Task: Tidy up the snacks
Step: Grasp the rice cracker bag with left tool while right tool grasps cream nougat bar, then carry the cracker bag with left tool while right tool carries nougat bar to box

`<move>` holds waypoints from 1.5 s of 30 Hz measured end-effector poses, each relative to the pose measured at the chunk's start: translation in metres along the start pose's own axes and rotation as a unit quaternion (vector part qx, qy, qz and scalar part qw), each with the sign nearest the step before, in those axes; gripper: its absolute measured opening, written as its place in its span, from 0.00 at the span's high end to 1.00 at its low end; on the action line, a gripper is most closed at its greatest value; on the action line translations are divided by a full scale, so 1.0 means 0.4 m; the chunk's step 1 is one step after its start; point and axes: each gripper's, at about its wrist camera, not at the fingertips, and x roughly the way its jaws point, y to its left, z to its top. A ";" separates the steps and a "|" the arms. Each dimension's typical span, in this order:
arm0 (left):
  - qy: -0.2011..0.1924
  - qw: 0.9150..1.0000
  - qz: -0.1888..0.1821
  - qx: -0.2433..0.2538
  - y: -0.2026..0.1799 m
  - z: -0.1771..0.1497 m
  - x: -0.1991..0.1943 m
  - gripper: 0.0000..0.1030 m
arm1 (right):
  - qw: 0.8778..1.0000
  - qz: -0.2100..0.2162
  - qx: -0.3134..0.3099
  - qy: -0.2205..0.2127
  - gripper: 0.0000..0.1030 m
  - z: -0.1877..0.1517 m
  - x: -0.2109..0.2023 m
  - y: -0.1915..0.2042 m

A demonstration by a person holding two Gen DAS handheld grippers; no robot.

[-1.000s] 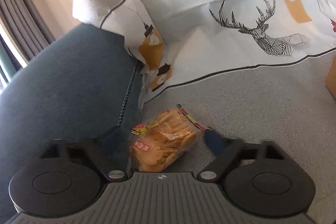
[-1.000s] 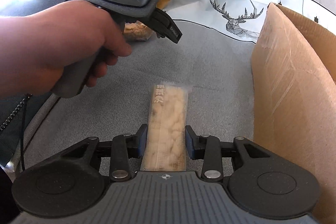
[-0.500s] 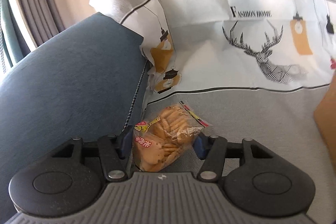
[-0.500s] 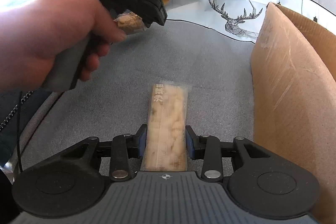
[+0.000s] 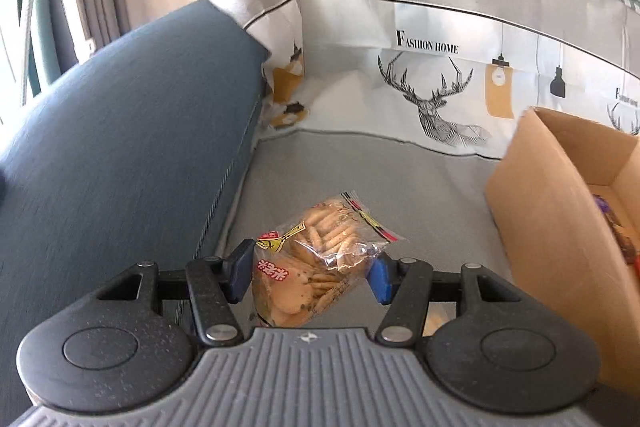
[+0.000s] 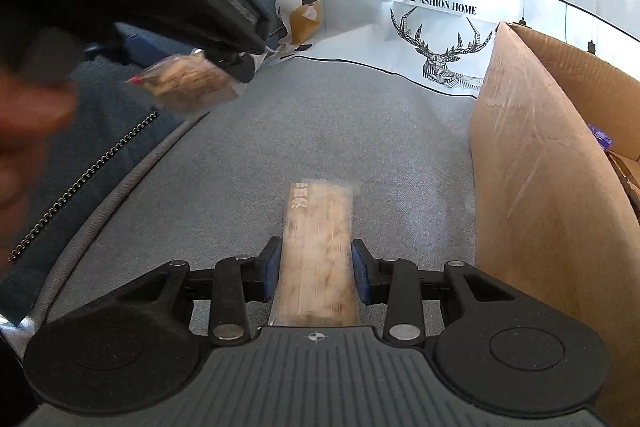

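Snacks are going up in both grippers at once: the left gripper point(image 5: 310, 277) is pinching a clear bag of crackers point(image 5: 320, 259) between its blue pads, the bag bulging up and forward out of the jaws and hanging clear of the grey cushion cover point(image 5: 360, 171), and in the right wrist view that same bag point(image 6: 188, 87) is showing blurred in the air under the black body of the left gripper point(image 6: 224, 67), with a hand point(image 6: 28, 131) filling the near left edge. The right gripper point(image 6: 316, 269) is sitting with its pads closed narrowly against the two long sides of a long wafer pack point(image 6: 318, 251), which is running straight out between the jaws and appears to be lying on the grey cushion cover point(image 6: 320, 115); whether it is lifted at all I cannot tell. Moving outward, a dark blue cushion point(image 5: 120, 131) with a zip is lying to the left, a deer-print fabric panel point(image 5: 436, 107) is standing at the back, and an open cardboard box point(image 5: 560, 211) is waiting on the right, just beside the wafer pack, with a few coloured packets point(image 5: 616, 231) already showing inside. So by my reckoning the sorting is partly done: some snacks are boxed, two are in hand, and both are still needing to travel right and go into that box.
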 end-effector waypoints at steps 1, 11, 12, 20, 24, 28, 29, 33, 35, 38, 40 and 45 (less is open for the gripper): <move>0.012 1.000 0.001 -0.001 -0.001 -0.005 0.000 0.39 | 1.000 0.000 0.001 0.001 0.63 0.000 -0.001 0.000; 0.118 0.992 -0.015 -0.051 0.022 -0.033 0.085 0.34 | 1.000 0.009 0.004 0.012 0.62 0.005 0.007 -0.004; 0.118 0.991 -0.015 -0.056 0.026 -0.032 0.090 0.32 | 1.000 0.010 0.003 0.014 0.62 0.010 0.013 -0.007; 0.131 0.987 -0.008 -0.087 0.036 -0.019 0.132 0.16 | 1.000 0.007 0.004 0.024 0.58 0.011 0.030 -0.004; 0.143 0.986 -0.010 -0.080 0.026 -0.016 0.154 0.16 | 1.000 0.002 0.005 0.031 0.54 0.010 0.039 -0.003; 0.144 0.987 -0.004 -0.065 0.014 -0.019 0.165 0.14 | 0.999 0.000 0.005 0.038 0.53 0.009 0.048 -0.001; 0.144 0.988 -0.005 -0.062 0.012 -0.019 0.168 0.14 | 0.999 0.000 0.005 0.040 0.53 0.008 0.049 -0.002; 0.147 0.988 -0.003 -0.053 0.005 -0.022 0.177 0.14 | 0.999 0.000 -0.001 0.039 0.54 0.005 0.052 -0.001; 0.147 0.988 -0.005 -0.048 0.001 -0.021 0.182 0.15 | 0.999 0.001 -0.004 0.038 0.59 0.003 0.051 -0.001; 0.148 0.988 -0.007 -0.037 -0.007 -0.024 0.184 0.26 | 0.999 0.002 -0.010 0.034 0.63 -0.001 0.047 0.001; 0.142 0.989 -0.003 -0.030 -0.011 -0.024 0.180 0.28 | 0.999 0.004 -0.009 0.032 0.63 -0.001 0.042 0.001; 0.121 0.992 -0.005 -0.040 -0.005 -0.015 0.148 0.36 | 1.000 0.010 -0.012 -0.008 0.63 0.008 -0.003 0.000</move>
